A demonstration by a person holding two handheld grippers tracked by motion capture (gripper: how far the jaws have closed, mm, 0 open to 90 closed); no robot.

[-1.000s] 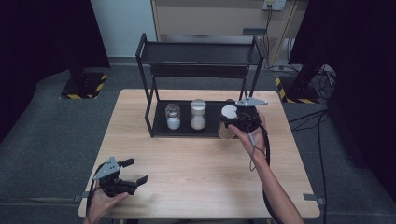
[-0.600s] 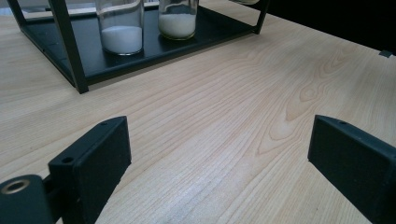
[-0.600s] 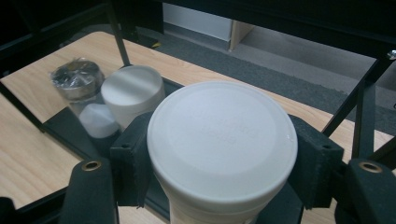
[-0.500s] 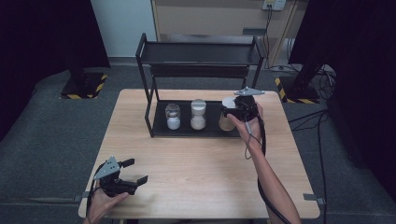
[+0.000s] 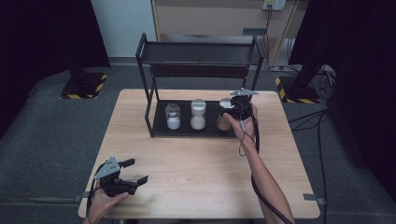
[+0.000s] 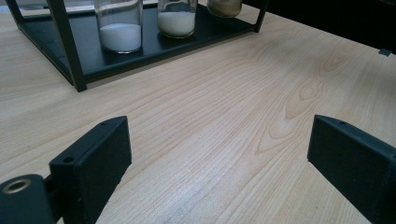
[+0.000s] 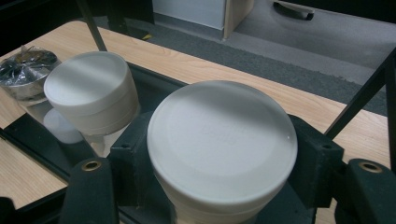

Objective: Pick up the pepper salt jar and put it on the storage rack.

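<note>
At the rack's [image 5: 154, 100] bottom shelf, the right tool [image 5: 232, 111] grips a white-lidded jar [image 7: 223, 148], seemingly just touching down; next, let go and withdraw. Left tool [image 5: 133, 171] idles released on the counter [image 5: 201, 168].

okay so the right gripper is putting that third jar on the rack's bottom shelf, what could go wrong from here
The right gripper is clamped on the white-lidded jar, close beside the middle jar; drifting sideways could knock it. The rack's corner post stands near the hand, so pulling back carelessly might catch it.
</note>
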